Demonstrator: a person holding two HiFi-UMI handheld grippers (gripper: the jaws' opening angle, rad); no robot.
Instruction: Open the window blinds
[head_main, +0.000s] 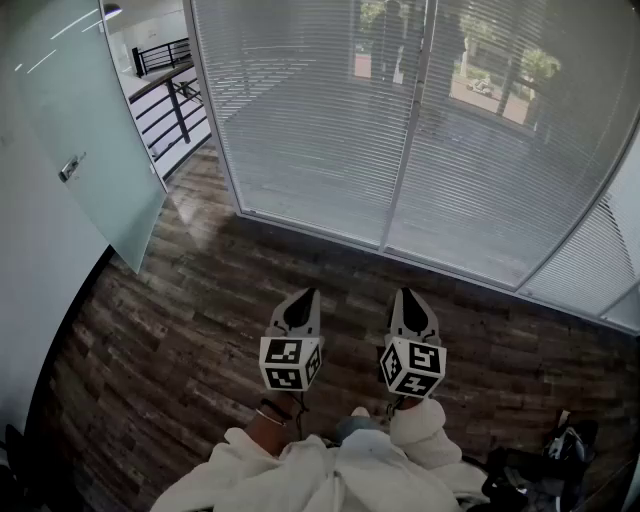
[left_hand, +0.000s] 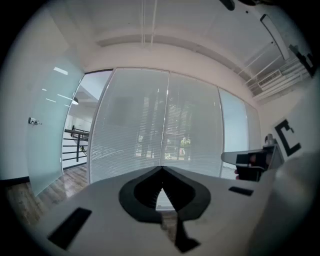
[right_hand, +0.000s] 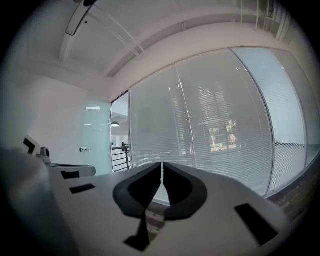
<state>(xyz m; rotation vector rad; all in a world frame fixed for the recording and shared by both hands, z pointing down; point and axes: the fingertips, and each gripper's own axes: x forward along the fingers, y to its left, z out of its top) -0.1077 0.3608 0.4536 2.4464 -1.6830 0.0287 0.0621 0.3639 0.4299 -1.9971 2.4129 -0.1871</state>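
Wood flooring (head_main: 170, 330) runs bare between the person and the window blinds (head_main: 320, 120), which hang lowered over the glass wall straight ahead, their slats lying crosswise and nearly flat against the panes. A slim upright post (head_main: 405, 150) splits them into 2 panels, and a frosted glass door (head_main: 85, 150) stands ajar off to the left.

Both claws are held close in front of the person's chest, side by side and pointing level at the blinds. The left claw (head_main: 304, 297) has its tips pressed together with nothing in them, and the right claw (head_main: 409, 296) is closed the same way, empty.

Neither claw is near the blinds; they stay well apart from them, and from here the 2 look about equally far off. The left one faces the left panel, the right one sits roughly in line with the post. I can't make out any cord or wand, so I'd guess the person must first step closer to find it.
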